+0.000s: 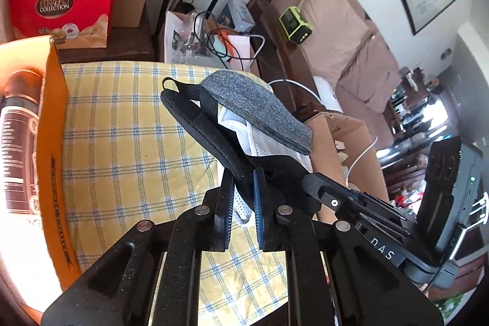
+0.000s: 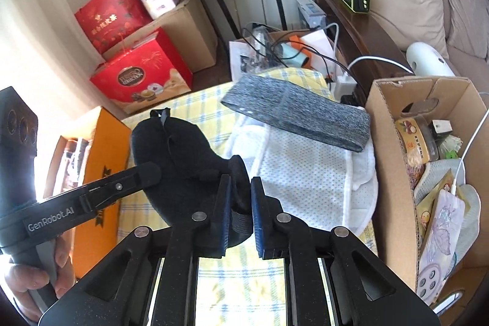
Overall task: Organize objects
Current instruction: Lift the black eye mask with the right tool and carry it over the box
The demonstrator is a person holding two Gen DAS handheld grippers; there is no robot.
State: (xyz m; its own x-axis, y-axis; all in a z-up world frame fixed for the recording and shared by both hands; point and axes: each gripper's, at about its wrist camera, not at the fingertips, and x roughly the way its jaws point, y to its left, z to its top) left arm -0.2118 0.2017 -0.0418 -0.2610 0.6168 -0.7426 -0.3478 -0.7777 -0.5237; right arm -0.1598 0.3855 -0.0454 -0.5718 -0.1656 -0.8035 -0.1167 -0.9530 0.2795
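A black padded fabric piece (image 1: 189,115) (image 2: 180,148) with a strap loop hangs above the yellow checked cloth (image 1: 122,142), and both grippers hold it. My left gripper (image 1: 243,176) is shut on its near edge. My right gripper (image 2: 240,182) is shut on another part of the same piece, with black fabric bunched between its pads. Each gripper shows in the other's view: the right gripper (image 1: 308,179) enters from the right, the left gripper (image 2: 149,170) from the left. A grey felt piece (image 1: 253,109) (image 2: 299,115) lies on a white mesh cloth (image 2: 305,173) just beyond.
An orange box (image 1: 52,142) (image 2: 101,148) holding a bottle stands at the left edge of the cloth. An open cardboard box (image 2: 391,158) full of packets stands at the right. Red gift boxes (image 2: 137,78), cables and speakers crowd the far side. A hand (image 2: 24,280) holds the left gripper's handle.
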